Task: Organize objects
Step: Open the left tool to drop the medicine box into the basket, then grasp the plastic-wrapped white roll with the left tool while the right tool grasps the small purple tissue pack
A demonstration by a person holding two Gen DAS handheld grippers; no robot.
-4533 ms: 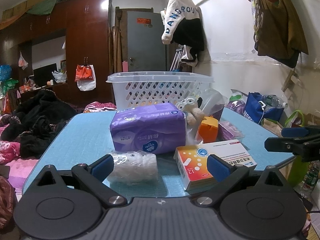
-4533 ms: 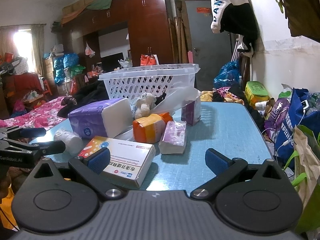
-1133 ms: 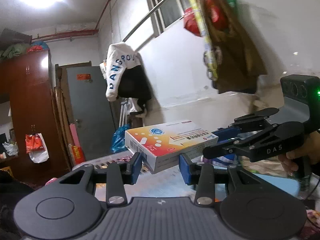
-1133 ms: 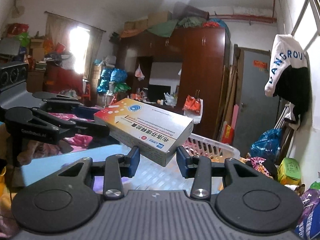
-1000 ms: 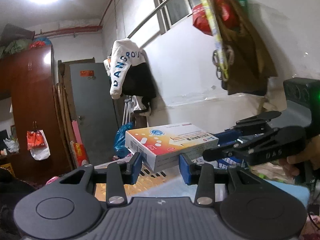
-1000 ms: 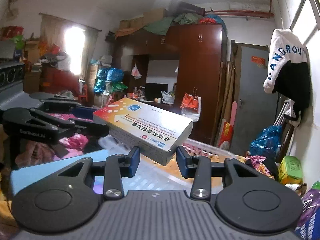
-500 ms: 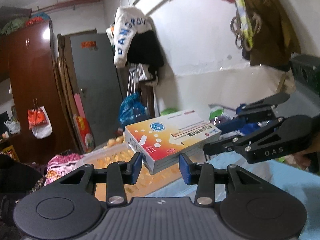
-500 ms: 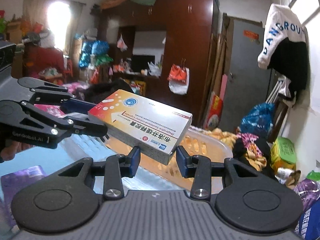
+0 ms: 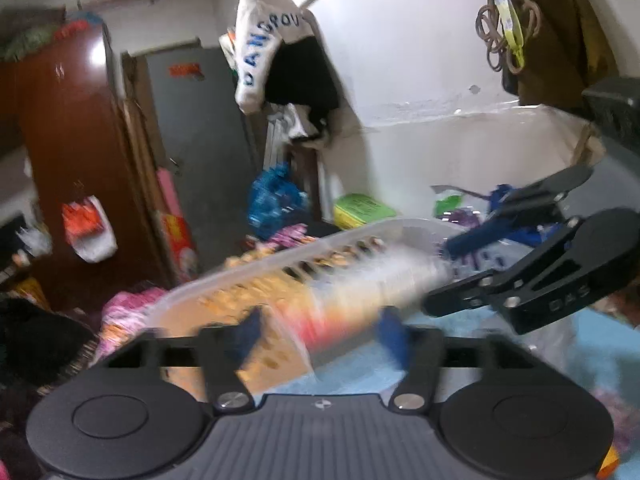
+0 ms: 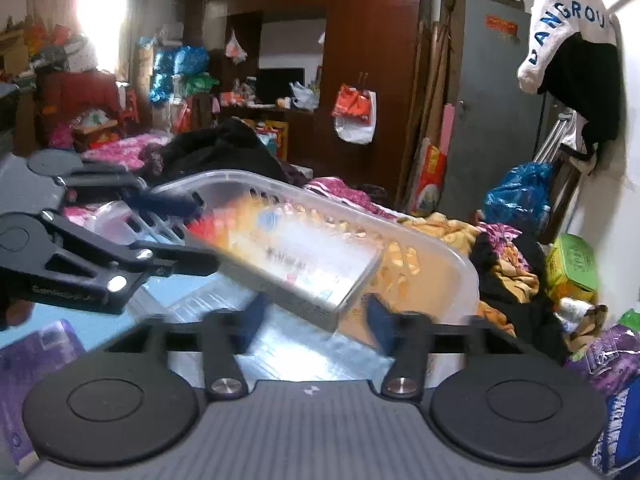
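The white and orange medicine box (image 10: 296,256) is a motion blur over the white plastic basket (image 10: 436,248), loose between both grippers. It also shows as a blur in the left wrist view (image 9: 352,300), above the basket (image 9: 288,260). My left gripper (image 9: 320,334) has its blue pads apart, wider than the box. My right gripper (image 10: 316,318) is likewise spread, its pads clear of the box. Each gripper shows from the side in the other's view.
The blue table (image 9: 472,352) carries a purple tissue pack (image 10: 36,364) at the left. A wardrobe (image 10: 372,60), grey door (image 10: 484,92), hanging clothes and heaps of bags and cloth surround the table.
Both grippers have opened and let go of the medicine box, which is dropping toward the basket. Both grippers have tilted down toward the basket.
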